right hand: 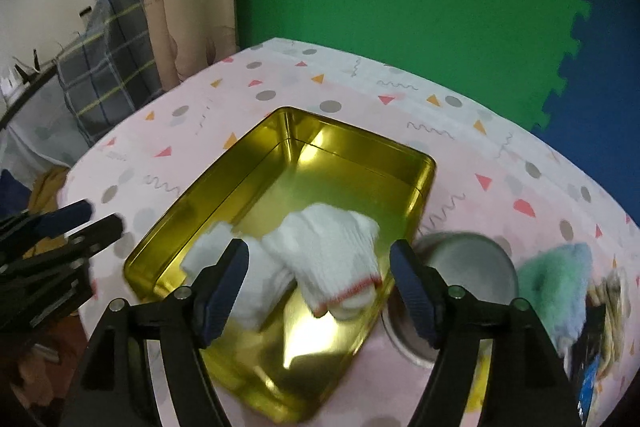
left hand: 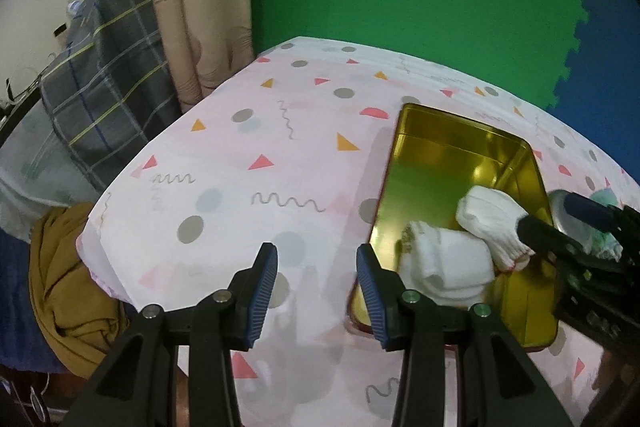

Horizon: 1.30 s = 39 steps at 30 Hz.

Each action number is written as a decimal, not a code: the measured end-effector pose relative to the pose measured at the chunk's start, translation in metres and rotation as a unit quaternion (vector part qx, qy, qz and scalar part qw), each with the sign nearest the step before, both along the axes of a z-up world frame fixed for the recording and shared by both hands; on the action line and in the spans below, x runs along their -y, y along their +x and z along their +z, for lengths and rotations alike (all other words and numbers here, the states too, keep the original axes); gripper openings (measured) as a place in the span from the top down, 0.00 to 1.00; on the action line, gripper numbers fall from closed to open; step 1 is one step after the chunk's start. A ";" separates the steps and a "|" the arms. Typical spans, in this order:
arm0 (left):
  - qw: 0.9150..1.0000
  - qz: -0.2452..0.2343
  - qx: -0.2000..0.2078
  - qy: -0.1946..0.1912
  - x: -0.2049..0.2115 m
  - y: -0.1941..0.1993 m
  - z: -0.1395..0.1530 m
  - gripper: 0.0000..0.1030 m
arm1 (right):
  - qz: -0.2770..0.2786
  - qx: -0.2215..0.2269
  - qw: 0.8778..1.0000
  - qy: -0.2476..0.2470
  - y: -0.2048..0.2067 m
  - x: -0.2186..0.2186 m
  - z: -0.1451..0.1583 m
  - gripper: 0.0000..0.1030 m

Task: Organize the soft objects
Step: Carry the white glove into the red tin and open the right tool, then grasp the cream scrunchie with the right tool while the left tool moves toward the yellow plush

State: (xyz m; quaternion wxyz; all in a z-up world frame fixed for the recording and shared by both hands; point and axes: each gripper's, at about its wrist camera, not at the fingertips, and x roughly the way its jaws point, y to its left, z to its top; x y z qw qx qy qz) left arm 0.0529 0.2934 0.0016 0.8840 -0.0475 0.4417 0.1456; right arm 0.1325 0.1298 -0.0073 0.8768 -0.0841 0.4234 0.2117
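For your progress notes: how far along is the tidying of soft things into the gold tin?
Done: two white gloves lie in the gold tin. In hand: nothing; the right gripper is open above them, and the left gripper is open over the tablecloth. Left: the green cloth beside the tin.

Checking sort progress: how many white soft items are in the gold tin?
2. A white knit glove with red cuff trim lies mid-tin, overlapping a white folded cloth at the gold tin's near-left side. Anything beneath them would be hidden.
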 end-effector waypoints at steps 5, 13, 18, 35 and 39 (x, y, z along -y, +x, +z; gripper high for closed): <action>1.000 -0.028 0.004 0.008 0.016 0.001 0.000 0.59 | -0.023 0.004 1.000 0.004 -0.037 0.048 0.003 0.31; 0.998 -0.061 0.003 0.012 0.038 0.001 -0.002 0.59 | -0.117 0.013 0.992 -0.033 -0.087 0.169 0.009 0.31; 0.997 -0.080 0.004 0.014 0.052 -0.001 -0.002 0.59 | -0.183 0.011 0.981 -0.062 -0.115 0.245 0.007 0.20; 0.969 -0.246 -0.013 -0.011 0.165 -0.012 0.007 0.59 | -0.214 -0.019 0.973 -0.080 -0.086 0.315 -0.066 0.12; 0.960 -0.280 -0.021 -0.011 0.197 -0.008 0.003 0.59 | -0.202 -0.004 0.976 -0.079 -0.077 0.316 -0.073 0.16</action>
